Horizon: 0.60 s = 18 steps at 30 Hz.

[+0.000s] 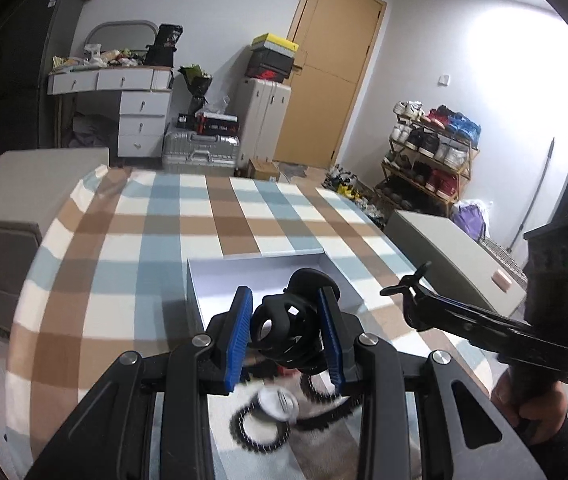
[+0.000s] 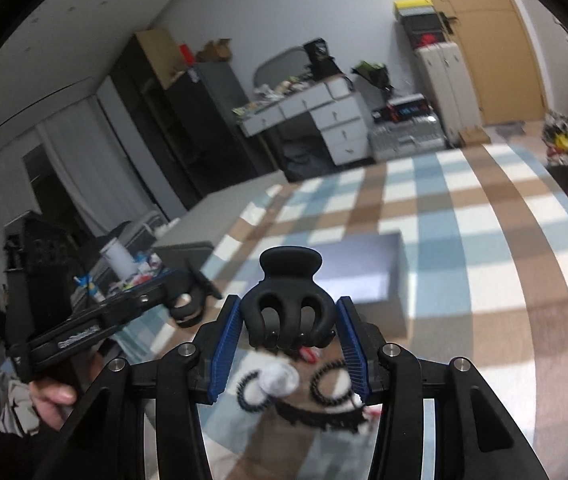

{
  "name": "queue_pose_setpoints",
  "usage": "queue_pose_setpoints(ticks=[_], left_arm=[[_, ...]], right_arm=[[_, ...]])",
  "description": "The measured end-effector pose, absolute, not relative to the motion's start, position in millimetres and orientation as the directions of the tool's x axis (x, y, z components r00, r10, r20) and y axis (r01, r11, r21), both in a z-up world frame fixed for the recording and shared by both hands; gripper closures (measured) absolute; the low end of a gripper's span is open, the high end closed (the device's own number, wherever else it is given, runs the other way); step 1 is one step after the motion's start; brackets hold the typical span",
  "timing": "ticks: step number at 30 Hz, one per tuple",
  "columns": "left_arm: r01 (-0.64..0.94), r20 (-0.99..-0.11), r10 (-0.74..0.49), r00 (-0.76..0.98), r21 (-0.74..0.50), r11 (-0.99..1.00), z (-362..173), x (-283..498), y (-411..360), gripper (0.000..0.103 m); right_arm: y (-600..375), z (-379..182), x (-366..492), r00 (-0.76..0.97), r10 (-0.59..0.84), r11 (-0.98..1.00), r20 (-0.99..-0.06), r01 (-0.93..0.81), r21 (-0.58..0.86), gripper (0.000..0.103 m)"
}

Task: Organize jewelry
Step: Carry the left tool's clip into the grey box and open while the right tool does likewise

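Observation:
My left gripper point(image 1: 285, 330) is shut on a black claw hair clip point(image 1: 287, 322) and holds it above the checked tablecloth, just in front of an open white box point(image 1: 212, 280). My right gripper point(image 2: 287, 338) is shut on another black claw hair clip point(image 2: 288, 304), held above the table; the same box point(image 2: 371, 272) lies beyond it. Below both grippers lie black coil hair ties point(image 1: 258, 428) point(image 2: 329, 390), a round white piece point(image 1: 278, 400) point(image 2: 280, 380) and a black toothed headband point(image 2: 319, 416). The right gripper shows in the left wrist view point(image 1: 405, 286); the left one shows in the right wrist view point(image 2: 198, 284).
The table point(image 1: 124, 240) has a blue, brown and white checked cloth. Grey cabinets point(image 1: 16, 200) point(image 1: 451, 252) stand at its sides. Behind are a desk with drawers point(image 1: 124, 92), suitcases point(image 1: 262, 120), a shoe rack point(image 1: 431, 156) and a door point(image 1: 331, 60).

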State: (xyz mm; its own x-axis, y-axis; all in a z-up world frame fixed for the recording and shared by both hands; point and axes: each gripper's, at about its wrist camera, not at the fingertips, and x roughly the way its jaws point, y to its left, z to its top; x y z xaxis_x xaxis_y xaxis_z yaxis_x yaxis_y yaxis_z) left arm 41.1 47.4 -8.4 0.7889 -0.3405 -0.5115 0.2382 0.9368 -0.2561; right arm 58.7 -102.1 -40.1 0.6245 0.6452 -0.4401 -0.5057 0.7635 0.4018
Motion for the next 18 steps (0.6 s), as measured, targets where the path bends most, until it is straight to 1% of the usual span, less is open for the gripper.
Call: queue_pose_setpoints(ticks=[7,14,18], left_arm=[[0.247,-0.512,-0.347,0.785,-0.256,0.935,-13,75,46,0.076],[0.240,-0.543,-0.349,0.764,-0.263,0.934,-25,108,44,0.075],[0.240,-0.571,-0.355,0.741,-0.268,0.933,-33,121,40,0.075]], right_arm=[[-90,-30,97,0.601,0.681,0.731,-0.417,-0.538,0.419,0.056],[-78,-44,141,0.576,0.681,0.733,-0.452,-0.544,0.409,0.056],[-77,-56,160,0.554,0.686,0.727,-0.472,-0.530,0.436,0.056]])
